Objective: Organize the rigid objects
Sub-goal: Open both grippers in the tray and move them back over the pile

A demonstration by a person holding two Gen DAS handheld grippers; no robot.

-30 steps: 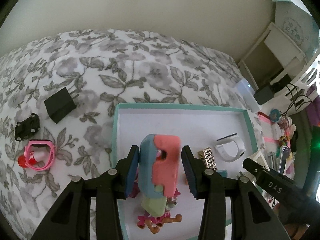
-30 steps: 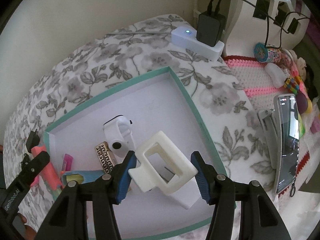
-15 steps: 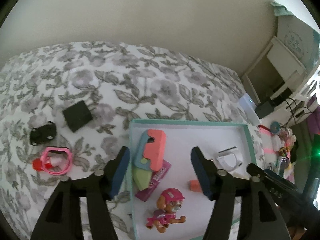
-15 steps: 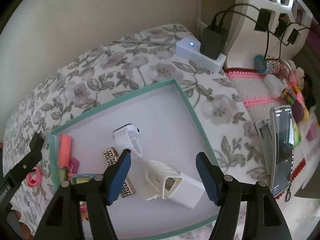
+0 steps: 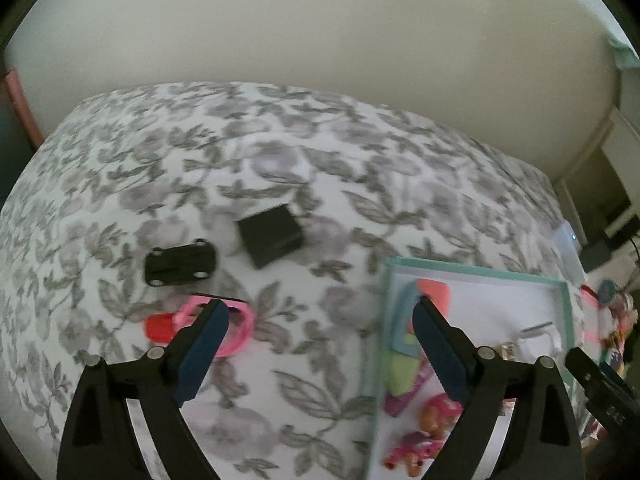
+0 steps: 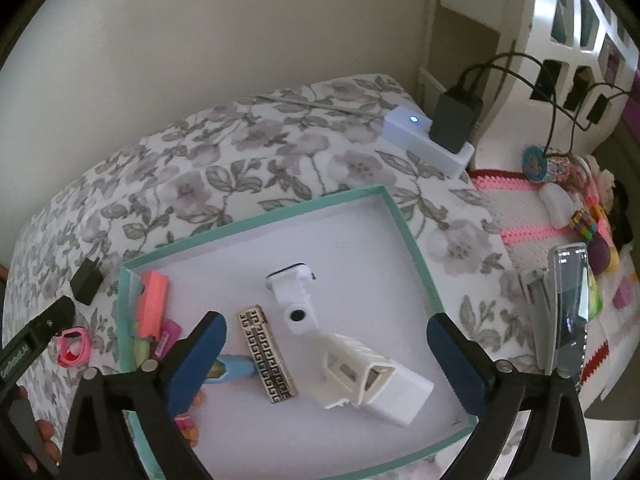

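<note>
A teal-rimmed white box (image 6: 408, 236) lies on the floral bedspread and holds a white clip-like part (image 6: 372, 376), a white watch-shaped piece (image 6: 294, 296), a patterned bar (image 6: 266, 354) and a pink-and-blue block (image 6: 150, 304). My right gripper (image 6: 324, 354) is open and empty above the box. My left gripper (image 5: 320, 336) is open and empty over the bedspread, left of the box (image 5: 384, 320). A black cube adapter (image 5: 270, 234), a black flat piece (image 5: 180, 266) and a pink ring with a red part (image 5: 236, 328) lie outside the box.
A white power strip (image 6: 424, 140) with a black charger (image 6: 454, 120) sits at the bed's far corner. A phone (image 6: 568, 316) and small toys lie on a pink-and-white mat (image 6: 516, 216) to the right. A wall stands behind the bed.
Both grippers opened and released: the pink-and-blue block and the white clip part now lie in the box. The left gripper has swung left over the bedspread; the right has lifted back.
</note>
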